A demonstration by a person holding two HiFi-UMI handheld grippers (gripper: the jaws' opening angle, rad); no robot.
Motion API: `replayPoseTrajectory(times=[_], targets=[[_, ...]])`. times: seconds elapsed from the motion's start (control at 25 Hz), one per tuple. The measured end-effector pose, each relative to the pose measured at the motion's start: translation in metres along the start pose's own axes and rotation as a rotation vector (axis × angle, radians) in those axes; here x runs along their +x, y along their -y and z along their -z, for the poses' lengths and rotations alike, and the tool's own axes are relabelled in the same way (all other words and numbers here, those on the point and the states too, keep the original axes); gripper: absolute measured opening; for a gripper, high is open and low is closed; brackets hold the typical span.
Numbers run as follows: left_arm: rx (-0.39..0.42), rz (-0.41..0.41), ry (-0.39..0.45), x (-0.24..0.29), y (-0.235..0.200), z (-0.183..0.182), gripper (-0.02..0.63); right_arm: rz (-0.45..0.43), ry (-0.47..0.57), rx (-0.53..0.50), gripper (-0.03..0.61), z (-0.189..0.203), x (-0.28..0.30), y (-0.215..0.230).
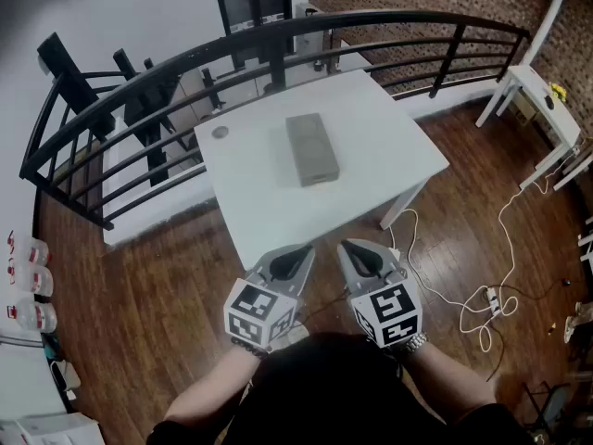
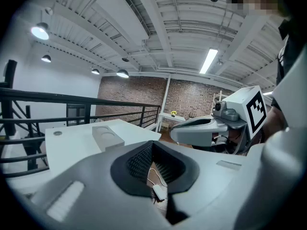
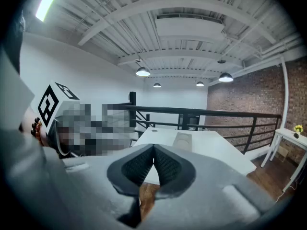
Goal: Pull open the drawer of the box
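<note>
**Hidden, Cropped and Indistinct Items**

- Box point(image 1: 310, 148): too small in the head view to tell which face carries the drawer; neither gripper view settles it.
- Round item point(image 1: 220, 132) on the desk point(image 1: 389, 170): too small to identify.
- Desk legs: one shows at the right corner; the rest lie under the top.
- Forearms point(image 1: 208, 387): cut by the bottom edge.
- Bottles point(image 1: 28, 281): cropped at the left edge.
- Yellow item point(image 1: 557, 90) on the side table point(image 1: 533, 80): indistinct.
</note>
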State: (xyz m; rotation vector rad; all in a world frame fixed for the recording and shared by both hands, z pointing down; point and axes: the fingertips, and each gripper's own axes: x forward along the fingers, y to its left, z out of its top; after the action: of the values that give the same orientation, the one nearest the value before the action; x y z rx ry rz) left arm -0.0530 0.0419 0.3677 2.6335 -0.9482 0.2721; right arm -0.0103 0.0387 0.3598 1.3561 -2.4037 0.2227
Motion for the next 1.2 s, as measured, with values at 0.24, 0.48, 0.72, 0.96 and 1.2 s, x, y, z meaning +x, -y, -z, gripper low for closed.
replayPoseTrajectory(times=[0.24, 0.48, 0.72, 0.96, 1.2], targets=[[0.013, 0.016, -0.008, 0.006, -0.020, -0.003, 0.011, 0.029, -0.025, 0.049, -0.003, -0.001, 0.027, 0.010], [0.016, 0.032, -0.027, 0.008, -0.036, -0.004, 0.011, 0.042, -0.046, 0.116, 0.012, -0.004, 0.055, 0.017], [0.013, 0.023, -0.052, 0.022, -0.045, 0.000, 0.011, 0.029, -0.064, 0.207, 0.020, 0.007, 0.074, 0.035], [-0.004, -0.007, -0.081, 0.041, -0.058, 0.005, 0.011, -0.013, -0.101, 0.320, 0.032, 0.025, 0.100, 0.054], [-0.036, -0.047, -0.123, 0.062, -0.070, 0.017, 0.011, -0.064, -0.145, 0.423, 0.048, 0.047, 0.128, 0.073]])
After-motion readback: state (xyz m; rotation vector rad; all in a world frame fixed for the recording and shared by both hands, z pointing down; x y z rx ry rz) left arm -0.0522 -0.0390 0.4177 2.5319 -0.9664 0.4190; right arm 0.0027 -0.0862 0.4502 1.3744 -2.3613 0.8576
